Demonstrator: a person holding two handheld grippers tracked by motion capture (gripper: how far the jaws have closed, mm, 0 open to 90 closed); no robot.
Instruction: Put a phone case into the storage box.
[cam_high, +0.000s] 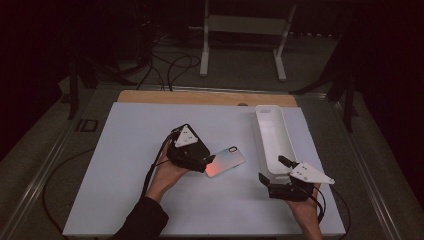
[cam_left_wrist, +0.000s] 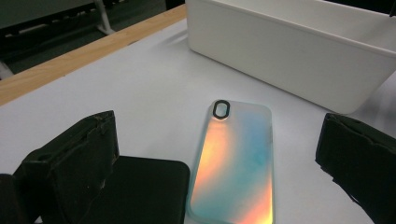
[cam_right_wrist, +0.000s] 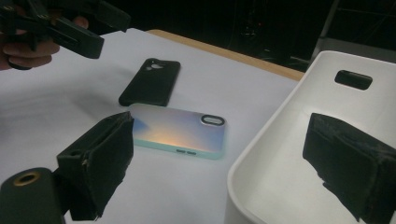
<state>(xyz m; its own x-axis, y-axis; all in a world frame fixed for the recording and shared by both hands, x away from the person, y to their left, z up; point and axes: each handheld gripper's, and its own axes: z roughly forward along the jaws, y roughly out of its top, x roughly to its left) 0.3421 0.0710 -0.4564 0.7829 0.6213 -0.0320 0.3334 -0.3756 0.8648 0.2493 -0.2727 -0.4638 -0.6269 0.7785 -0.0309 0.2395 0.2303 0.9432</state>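
1. Reaching for the iridescent phone case (cam_high: 226, 162), the left gripper (cam_high: 202, 162) has its jaws spread wide to either side of it; the case lies flat on the bench (cam_high: 125, 200), just beside a black case (cam_right_wrist: 150, 81).
2. Waiting, the right gripper (cam_high: 274, 170) straddles the near wall of the white bin (cam_high: 270, 135), spread and empty.
3. Next, likely: close on the case's long edges, lift it, carry it to the bin.
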